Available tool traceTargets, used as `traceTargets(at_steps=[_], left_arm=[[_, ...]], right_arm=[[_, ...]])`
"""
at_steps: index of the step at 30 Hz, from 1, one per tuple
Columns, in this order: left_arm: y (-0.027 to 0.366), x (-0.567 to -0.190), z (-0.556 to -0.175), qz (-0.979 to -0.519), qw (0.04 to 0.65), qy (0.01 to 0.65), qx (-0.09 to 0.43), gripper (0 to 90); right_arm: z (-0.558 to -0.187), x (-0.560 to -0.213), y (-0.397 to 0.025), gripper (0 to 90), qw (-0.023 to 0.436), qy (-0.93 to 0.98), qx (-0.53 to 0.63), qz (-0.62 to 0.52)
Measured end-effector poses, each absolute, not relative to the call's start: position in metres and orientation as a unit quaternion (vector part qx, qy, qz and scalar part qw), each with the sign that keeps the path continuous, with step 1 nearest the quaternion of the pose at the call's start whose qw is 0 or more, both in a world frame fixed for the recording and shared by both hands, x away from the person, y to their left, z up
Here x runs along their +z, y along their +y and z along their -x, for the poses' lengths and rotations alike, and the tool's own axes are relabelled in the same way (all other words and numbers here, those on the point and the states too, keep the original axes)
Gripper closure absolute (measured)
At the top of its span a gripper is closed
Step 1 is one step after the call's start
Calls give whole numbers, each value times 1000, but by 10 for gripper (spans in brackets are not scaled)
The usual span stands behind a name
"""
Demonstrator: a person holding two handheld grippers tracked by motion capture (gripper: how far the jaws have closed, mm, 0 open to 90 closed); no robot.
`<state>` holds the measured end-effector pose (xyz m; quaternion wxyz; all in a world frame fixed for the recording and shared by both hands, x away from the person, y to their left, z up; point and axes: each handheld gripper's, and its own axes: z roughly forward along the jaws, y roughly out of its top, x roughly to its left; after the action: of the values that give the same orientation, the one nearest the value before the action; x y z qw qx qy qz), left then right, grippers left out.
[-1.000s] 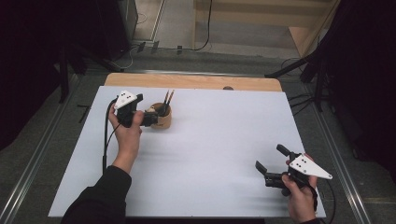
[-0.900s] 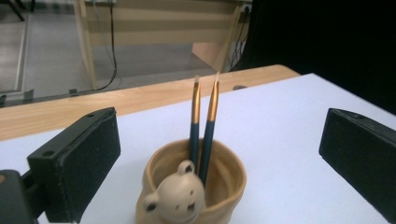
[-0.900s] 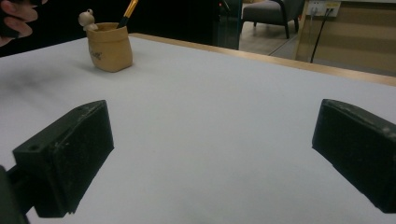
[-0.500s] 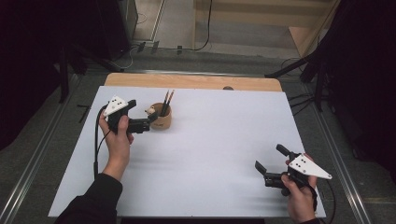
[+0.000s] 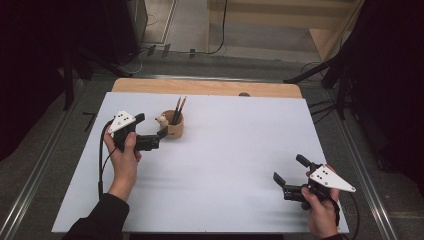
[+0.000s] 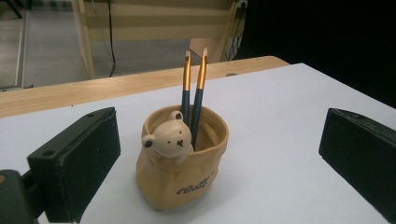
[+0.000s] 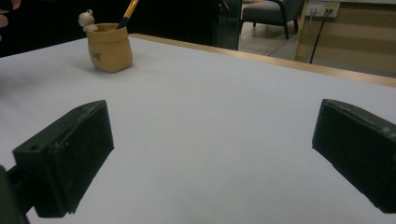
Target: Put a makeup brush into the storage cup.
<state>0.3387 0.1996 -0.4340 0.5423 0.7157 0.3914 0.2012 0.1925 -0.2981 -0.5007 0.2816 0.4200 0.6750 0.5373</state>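
Left gripper view puts the two black jaws of the left gripper (image 6: 219,154) wide apart at the bottom edge, with the tan, sack-shaped pen holder with a small bear head on its rim (image 6: 183,161) standing upright on the white table sheet (image 6: 289,102) in the gap ahead of them, touched by neither jaw. Compared with a second ago, when this gripper sat right up against the holder, the hand has drawn back toward the person and to the left, so in the high view the left gripper (image 5: 159,138) now lies just beside the holder (image 5: 173,125) with its jaws spread; I judge the holder has been let go and set in its place on the far-left part of the sheet. Two dark blue pencils with gold bands (image 6: 194,95) stand inside it, leaning slightly. The right gripper (image 5: 286,184) rests near the front right corner, well apart from the holder, jaws spread on nothing, unchanged over that second. The pencils' lower ends are hidden inside the holder, the print on its front is too small to read, and beyond the wooden table edge (image 5: 205,87) the room falls into darkness.
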Motion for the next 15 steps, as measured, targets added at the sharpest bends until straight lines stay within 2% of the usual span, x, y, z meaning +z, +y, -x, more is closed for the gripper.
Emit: traceTargets(at_steps=[15], left_arm=[[208,-441,-321,-719,540,390,200,0]], right_arm=[[-193,-501,-297,0,282,676,537,-419]])
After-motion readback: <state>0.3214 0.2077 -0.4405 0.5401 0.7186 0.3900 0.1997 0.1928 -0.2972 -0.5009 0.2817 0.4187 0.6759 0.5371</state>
